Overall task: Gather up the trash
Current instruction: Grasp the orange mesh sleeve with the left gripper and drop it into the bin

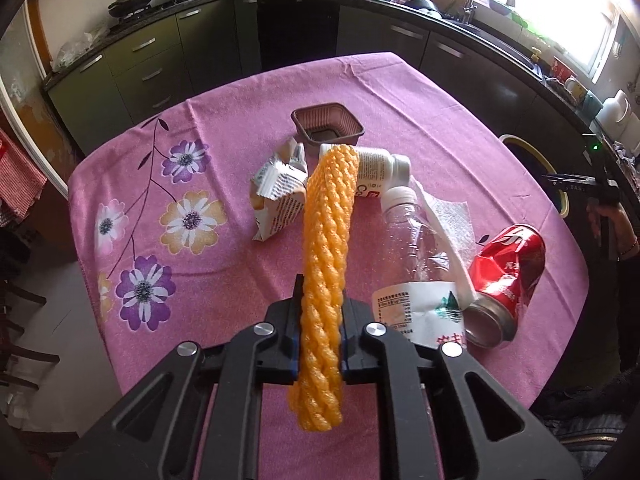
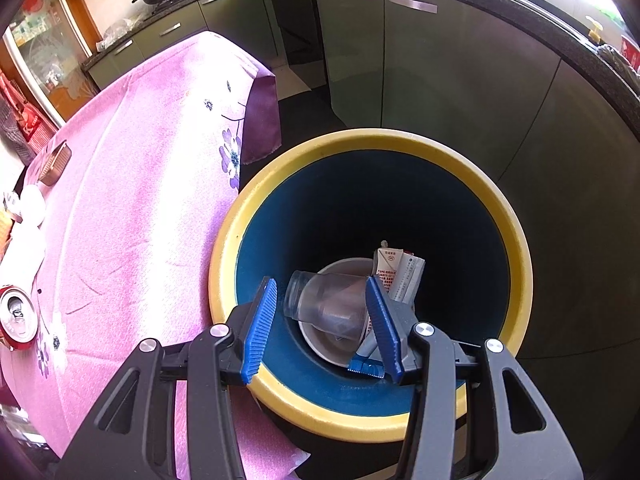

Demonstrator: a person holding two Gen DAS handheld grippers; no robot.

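Note:
My left gripper (image 1: pixel 320 312) is shut on an orange foam net sleeve (image 1: pixel 326 248) and holds it above the pink floral tablecloth (image 1: pixel 160 184). Below it lie a torn snack wrapper (image 1: pixel 280 196), a white pill bottle (image 1: pixel 378 172), a clear plastic bottle (image 1: pixel 416 264), a white tissue (image 1: pixel 448 220), a crushed red can (image 1: pixel 504 276) and a brown plastic tray (image 1: pixel 328 122). My right gripper (image 2: pixel 322 312) is open and empty over the yellow-rimmed blue bin (image 2: pixel 516 240). Inside the bin lie a clear cup (image 2: pixel 324 304), a white bowl (image 2: pixel 320 344) and a carton (image 2: pixel 400 276).
The bin's rim (image 1: pixel 532 156) shows past the table's right edge. Dark kitchen cabinets (image 1: pixel 152 64) and a counter with pans ring the table. The red can (image 2: pixel 18 316) and the brown tray (image 2: pixel 54 162) show at the left of the right wrist view.

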